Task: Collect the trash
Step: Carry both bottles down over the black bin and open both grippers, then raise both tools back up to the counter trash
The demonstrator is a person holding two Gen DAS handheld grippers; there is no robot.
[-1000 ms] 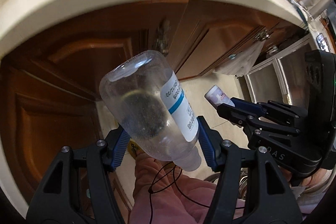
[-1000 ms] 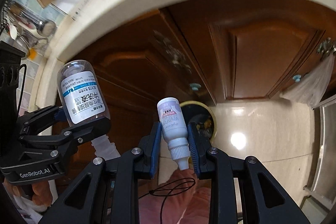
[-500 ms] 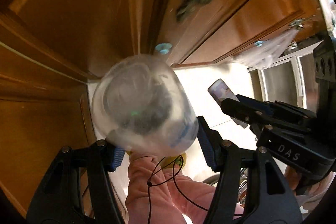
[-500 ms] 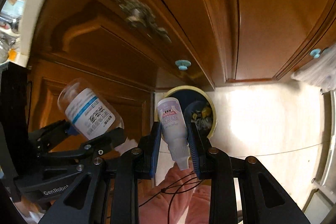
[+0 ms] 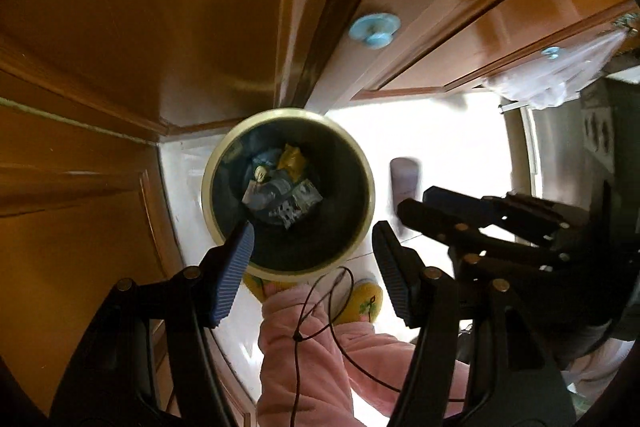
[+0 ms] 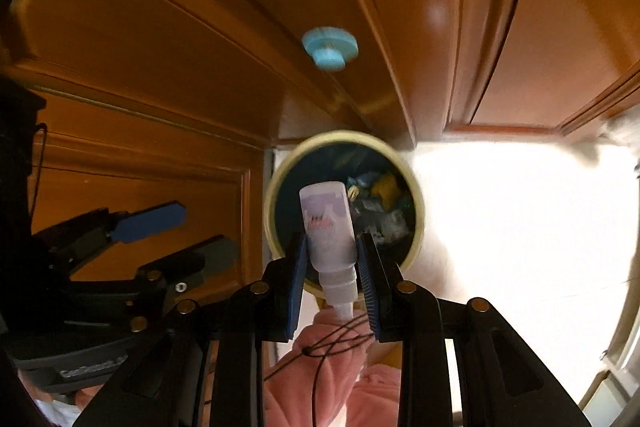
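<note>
Gripping ribbed tool [image 6: 332, 259], smooth white plastic bottle [image 6: 326, 223]

Your bin [image 5: 362, 163]: cream rim, dark inside, yellow and blue-grey scraps at its centre. White bottle [image 6: 326, 223] with purple label (print blurred). Blue ribbed pads [image 5: 234, 267], black frames. Pale-blue knob [image 5: 374, 29] at 12 o'clock, brown cabinets [image 5: 160, 7]. Pink sleeve [image 5: 304, 347] at 6.

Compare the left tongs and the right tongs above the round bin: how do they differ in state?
The left tongs are empty; the right tongs hold a small white plastic bottle. The left tongs stand wide open; the right tongs are narrow, with their pads pressed on the bottle. Both are black with blue ribbed pads and point down at the round yellow-rimmed trash bin.
</note>
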